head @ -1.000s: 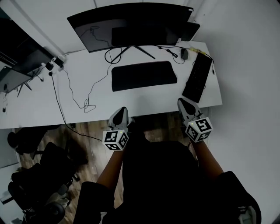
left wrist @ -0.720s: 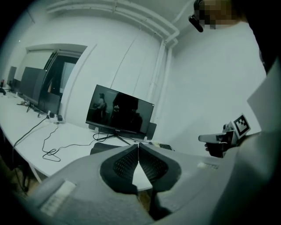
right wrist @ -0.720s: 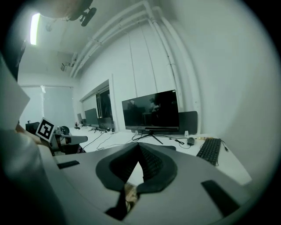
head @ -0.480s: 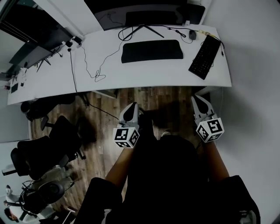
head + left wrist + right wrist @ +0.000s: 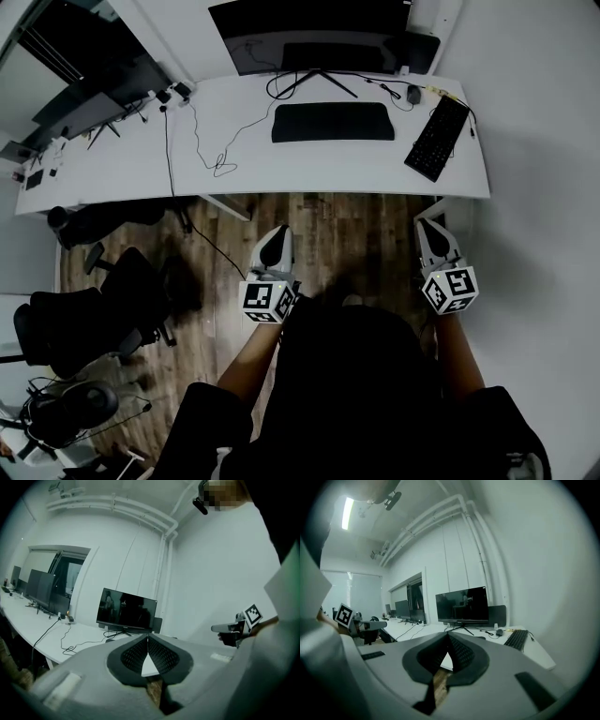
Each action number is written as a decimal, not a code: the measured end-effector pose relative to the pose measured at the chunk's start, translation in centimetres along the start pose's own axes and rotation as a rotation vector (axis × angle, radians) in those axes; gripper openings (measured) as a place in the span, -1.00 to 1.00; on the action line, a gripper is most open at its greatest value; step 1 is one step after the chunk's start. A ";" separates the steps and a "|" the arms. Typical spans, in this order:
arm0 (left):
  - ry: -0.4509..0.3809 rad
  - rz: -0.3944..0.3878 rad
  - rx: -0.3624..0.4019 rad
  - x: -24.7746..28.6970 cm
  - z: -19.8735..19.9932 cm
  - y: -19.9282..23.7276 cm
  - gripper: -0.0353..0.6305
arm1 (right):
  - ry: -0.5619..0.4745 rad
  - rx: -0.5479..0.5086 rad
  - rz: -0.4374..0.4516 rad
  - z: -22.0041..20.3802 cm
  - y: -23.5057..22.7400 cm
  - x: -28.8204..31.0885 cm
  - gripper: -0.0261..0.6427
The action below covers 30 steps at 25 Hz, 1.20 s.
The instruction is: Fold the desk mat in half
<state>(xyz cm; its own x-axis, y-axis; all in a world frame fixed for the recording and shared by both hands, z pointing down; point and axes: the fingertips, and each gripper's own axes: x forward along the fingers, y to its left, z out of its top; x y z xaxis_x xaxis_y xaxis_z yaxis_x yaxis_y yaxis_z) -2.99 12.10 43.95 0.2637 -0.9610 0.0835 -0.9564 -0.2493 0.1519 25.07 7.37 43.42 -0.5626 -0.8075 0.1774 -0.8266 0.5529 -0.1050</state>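
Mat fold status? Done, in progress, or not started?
Done, it seems: the mat lies as a narrow dark strip on the desk by the monitor, which looks folded, though layers cannot be made out from here. In hand: nothing; the left claw and right claw are both shut, empty, over the floor short of the desk. Left: probably nothing.

I see a white table (image 5: 122,173) carrying a monitor (image 5: 314,33), a keyboard (image 5: 438,138) at its right end, a mouse (image 5: 413,94) and loose cables (image 5: 202,141); black chairs (image 5: 89,314) stand on the wooden floor (image 5: 328,230).
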 end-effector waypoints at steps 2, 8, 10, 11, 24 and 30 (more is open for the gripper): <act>0.005 -0.004 0.009 -0.2 0.4 0.7 -0.82 | 0.007 0.007 -0.004 -0.1 0.6 0.3 -0.92; 0.000 0.006 0.030 -1.2 1.3 1.6 -0.82 | 0.014 -0.010 -0.037 0.1 0.6 0.3 -0.93; 0.001 0.004 0.036 -1.5 1.3 1.6 -0.82 | 0.021 -0.020 -0.045 -0.1 0.7 0.4 -0.93; 0.003 0.004 0.038 -1.6 1.2 1.5 -0.82 | 0.021 -0.020 -0.047 -0.2 0.7 0.3 -0.93; 0.020 0.020 0.022 -1.1 0.0 0.8 -0.82 | 0.053 -0.019 -0.042 -1.5 -0.1 0.1 -0.93; 0.017 0.034 0.030 -0.3 -0.5 0.5 -0.83 | 0.048 -0.034 -0.034 -1.6 -1.3 0.7 -0.93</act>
<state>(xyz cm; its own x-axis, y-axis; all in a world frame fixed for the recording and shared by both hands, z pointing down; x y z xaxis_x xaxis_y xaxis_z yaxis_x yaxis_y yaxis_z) -3.44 12.32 44.45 0.2332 -0.9668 0.1045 -0.9680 -0.2206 0.1195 25.81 6.40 45.25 -0.5319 -0.8157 0.2274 -0.8441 0.5322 -0.0651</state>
